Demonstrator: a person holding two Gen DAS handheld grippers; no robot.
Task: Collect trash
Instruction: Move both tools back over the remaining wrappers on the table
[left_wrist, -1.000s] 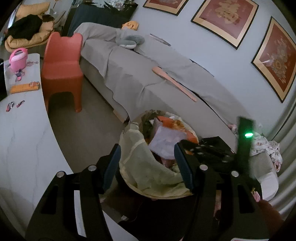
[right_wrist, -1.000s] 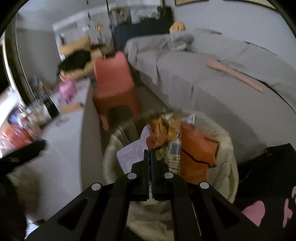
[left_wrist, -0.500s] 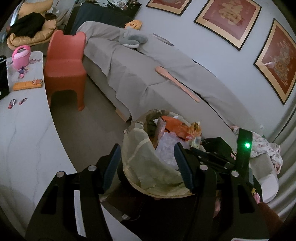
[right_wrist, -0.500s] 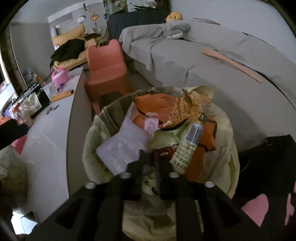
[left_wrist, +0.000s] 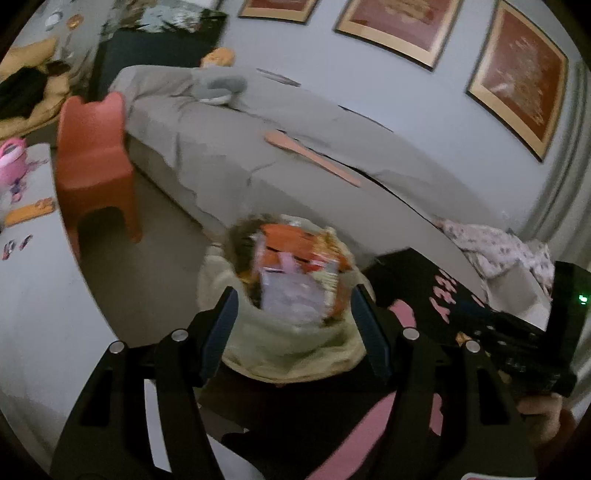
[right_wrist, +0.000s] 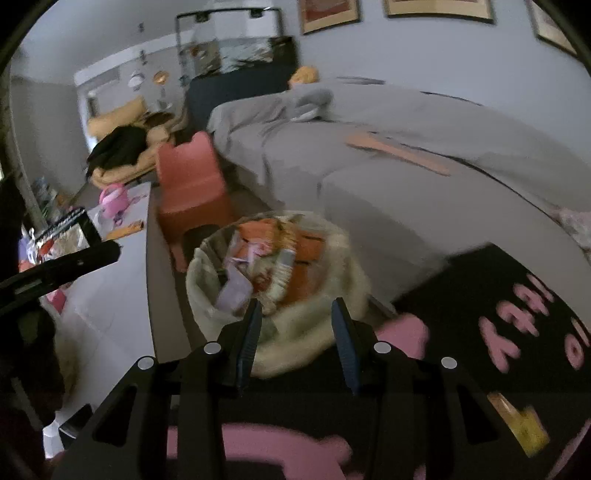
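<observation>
Both grippers hang above the bin with nothing between their fingers. Right gripper (right_wrist: 297, 332) has its jaws parted and opening, the blue pads clear of the trash (right_wrist: 266, 262) below; the bin (right_wrist: 332, 332) with its pale liner shows through the gap. Left gripper (left_wrist: 293, 326) also has its jaws apart and widening, framing the same bin (left_wrist: 291, 350) without touching it.

Trash (left_wrist: 295, 273) fills the bin to the brim: an orange wrapper on the far side, a pale lilac sheet nearer, and a tube with a barcode leaning at the right. The bin stands on the floor, a black mat (right_wrist: 498, 314) with pink lettering just beside it on the right.

A white table (left_wrist: 33, 295) runs along the left, with a pink toy (left_wrist: 11, 158) and an orange strip (left_wrist: 31, 210) at its far end. Beyond the bin, to the left, stands an orange chair (left_wrist: 96, 158). A grey-covered sofa (left_wrist: 295, 184) stretches across the far side, a pink flat stick (left_wrist: 314, 158) lying on it. Framed red pictures (left_wrist: 517, 74) hang on the wall behind. In the left view the right gripper's body, with a green light, sits at the right edge, held by a hand (left_wrist: 543, 417).
</observation>
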